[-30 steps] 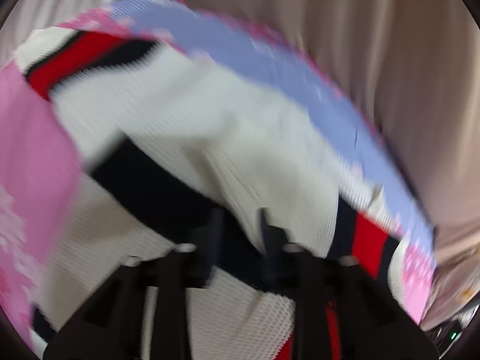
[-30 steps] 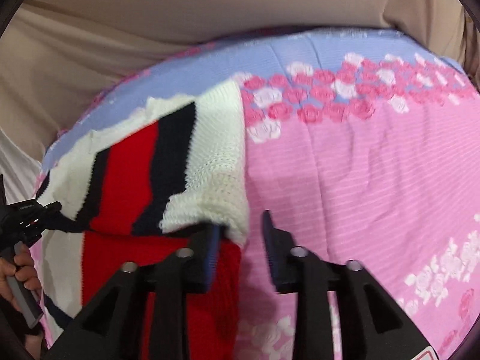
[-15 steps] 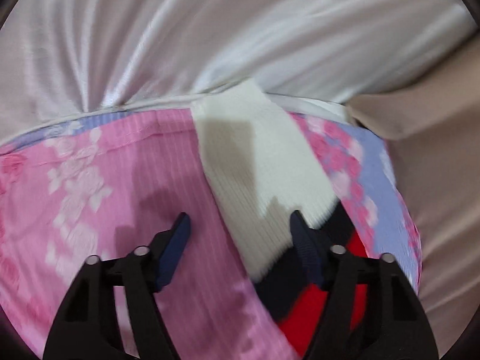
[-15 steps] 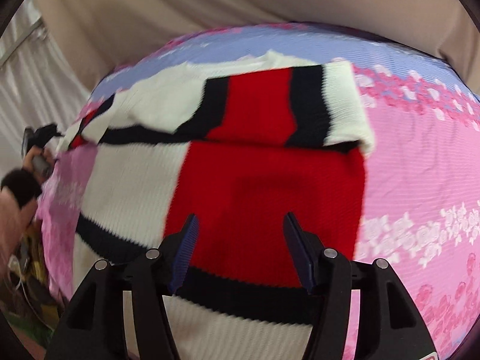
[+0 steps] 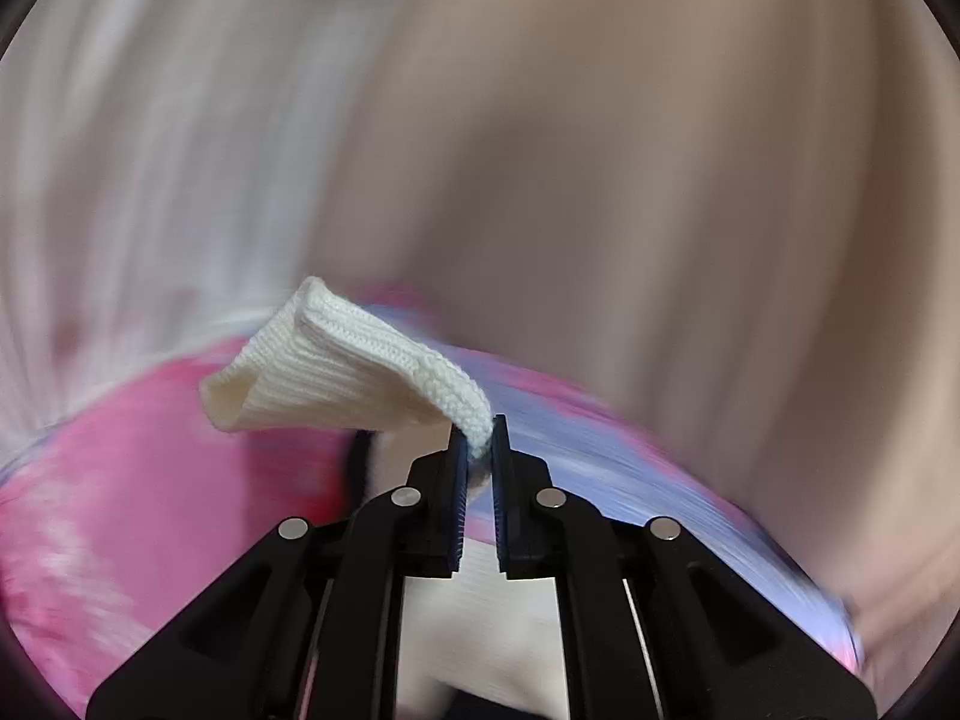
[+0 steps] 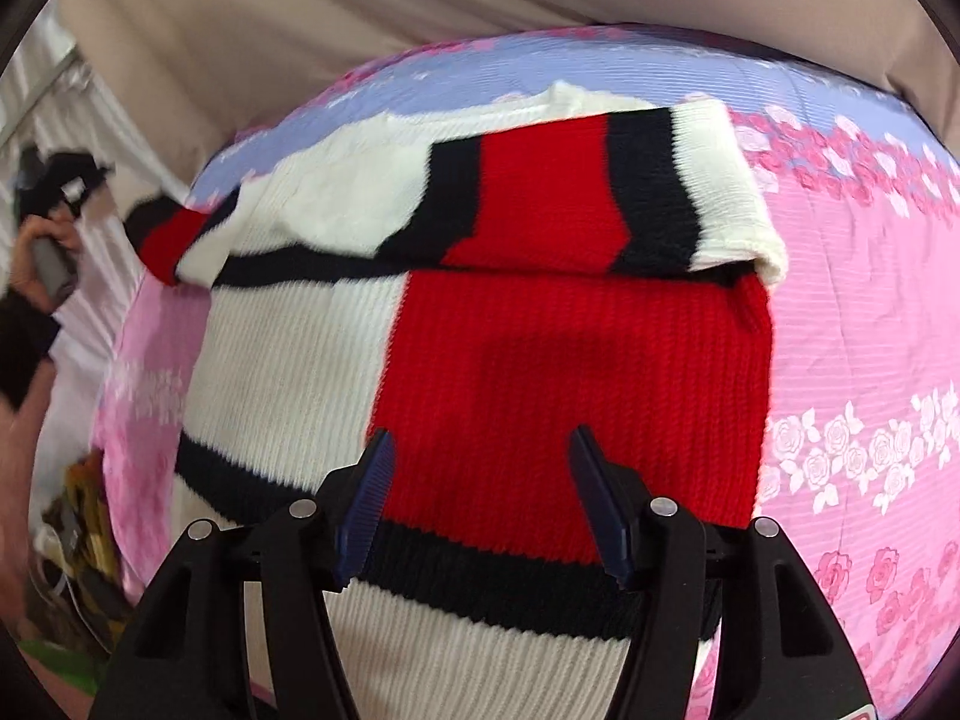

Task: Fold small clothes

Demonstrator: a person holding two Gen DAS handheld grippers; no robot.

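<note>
A knit sweater (image 6: 570,372) in red, white and black blocks lies flat on the pink floral bedspread (image 6: 852,360). Its right sleeve (image 6: 600,198) is folded across the chest. My right gripper (image 6: 480,438) hangs open above the red panel, with nothing between its fingers. My left gripper (image 5: 480,441) is shut on the edge of the white ribbed cuff (image 5: 336,372) of the other sleeve. In the right wrist view that sleeve (image 6: 174,234) is lifted off the bed's left side toward the left gripper (image 6: 54,180), held in a person's hand (image 6: 36,264). The left wrist view is heavily blurred.
A beige cloth backdrop (image 6: 300,12) hangs behind the bed, with white curtain (image 5: 150,150) to the left. Coloured clutter (image 6: 78,540) lies on the floor past the bed's left edge. The bedspread has a blue band (image 6: 600,66) along its far edge.
The left gripper has closed on the white cuff and lifted it, the view swinging upward. The right gripper left the folded sleeve, moved over the red panel, opened wider, then held still.
</note>
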